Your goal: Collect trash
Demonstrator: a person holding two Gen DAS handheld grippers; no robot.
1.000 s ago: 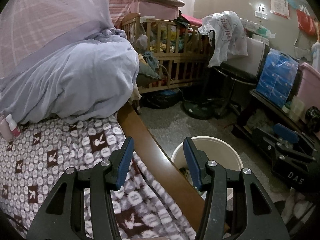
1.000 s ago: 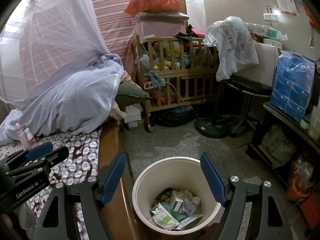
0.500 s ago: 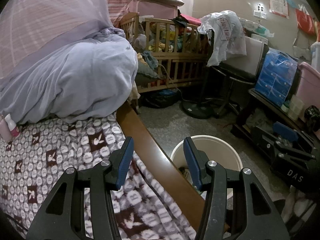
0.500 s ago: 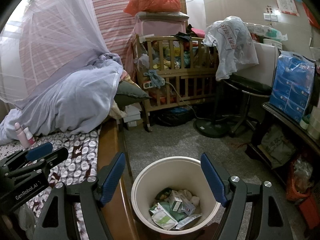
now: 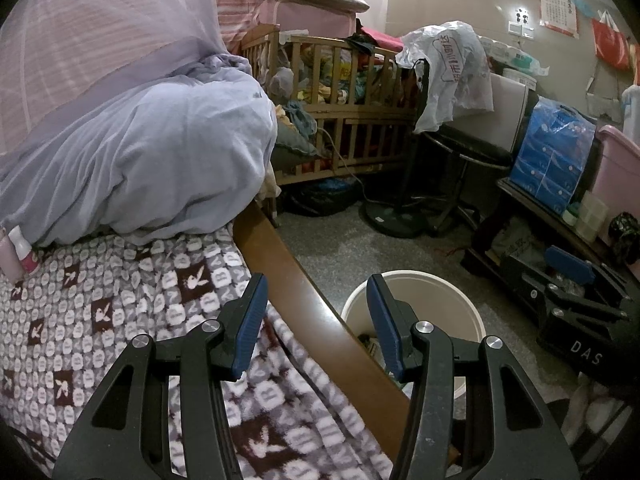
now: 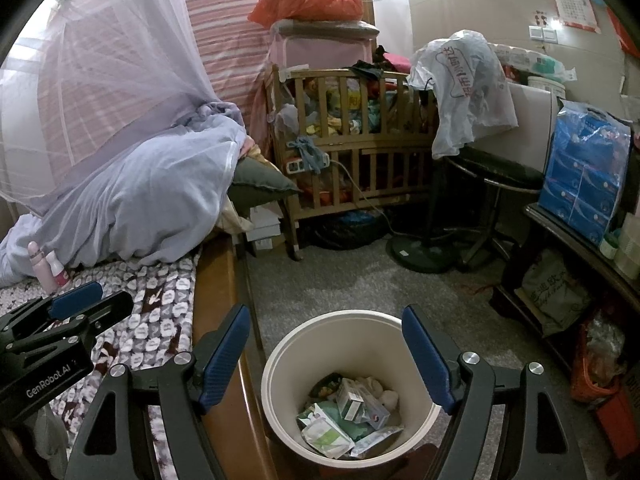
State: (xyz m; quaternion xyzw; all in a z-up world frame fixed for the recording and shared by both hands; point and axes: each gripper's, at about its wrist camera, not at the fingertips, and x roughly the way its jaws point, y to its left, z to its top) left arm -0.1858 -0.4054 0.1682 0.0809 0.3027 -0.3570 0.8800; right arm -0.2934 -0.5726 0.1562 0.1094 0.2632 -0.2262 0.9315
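A cream round trash bin stands on the floor beside the bed; inside lie several cartons and wrappers. My right gripper is open and empty, held above the bin. My left gripper is open and empty, over the bed's wooden side rail, with the bin just to its right. The left gripper also shows in the right wrist view, and the right gripper in the left wrist view.
The bed carries a patterned blanket, a lilac quilt and two pink bottles. A wooden crib, a stool and fan base stand beyond. A low shelf lines the right.
Almost nothing: both grippers stay open and empty; the right wrist view has drifted slightly, with the bin a little lower in the frame.
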